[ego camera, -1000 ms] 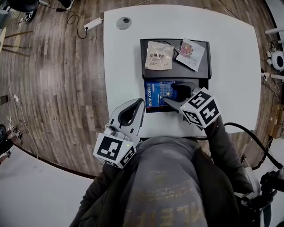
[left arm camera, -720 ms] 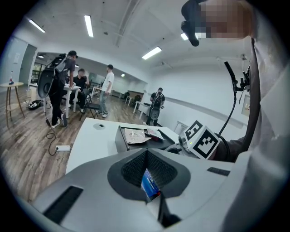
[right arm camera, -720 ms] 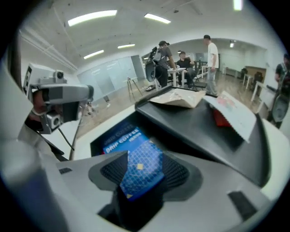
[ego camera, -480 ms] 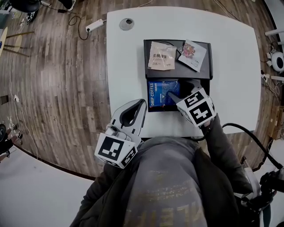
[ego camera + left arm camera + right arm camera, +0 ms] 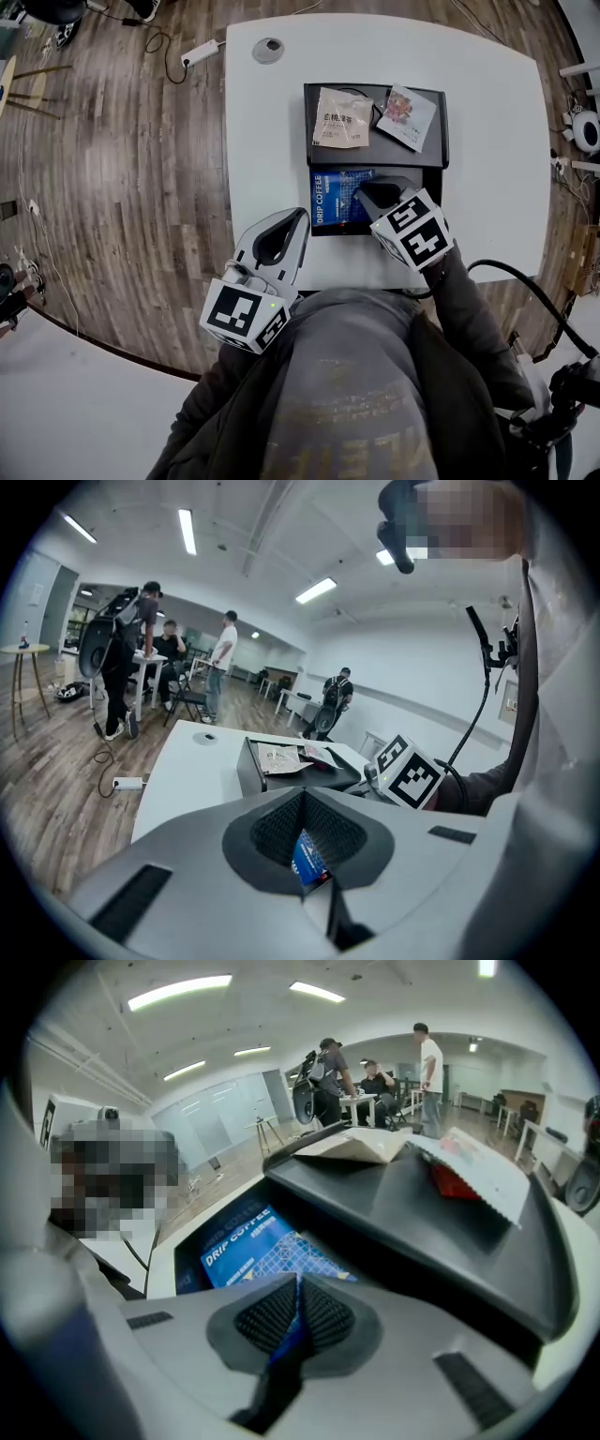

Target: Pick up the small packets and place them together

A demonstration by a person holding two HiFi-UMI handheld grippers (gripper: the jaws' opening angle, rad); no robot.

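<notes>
A blue drip coffee packet (image 5: 336,199) (image 5: 246,1243) lies flat in a shallow black tray (image 5: 323,231) near the table's front. My right gripper (image 5: 362,195) (image 5: 298,1283) has just been closing and is now shut on that packet's right edge, which shows blue between the pads. Behind it, a raised black box (image 5: 375,155) (image 5: 441,1222) carries a beige packet (image 5: 342,118) (image 5: 361,1147) and a white packet with a red picture (image 5: 409,114) (image 5: 473,1171). My left gripper (image 5: 300,217) (image 5: 302,795) hangs shut and empty over the front edge, left of the tray.
The white table (image 5: 487,141) has a round cable grommet (image 5: 268,50) at its far left. A power strip (image 5: 200,52) lies on the wooden floor to the left. A black cable (image 5: 525,281) runs off to the right. Several people stand at distant tables.
The right gripper's jaws stood wide around the blue packet's right side; now they are shut on it. The left gripper has not moved.
</notes>
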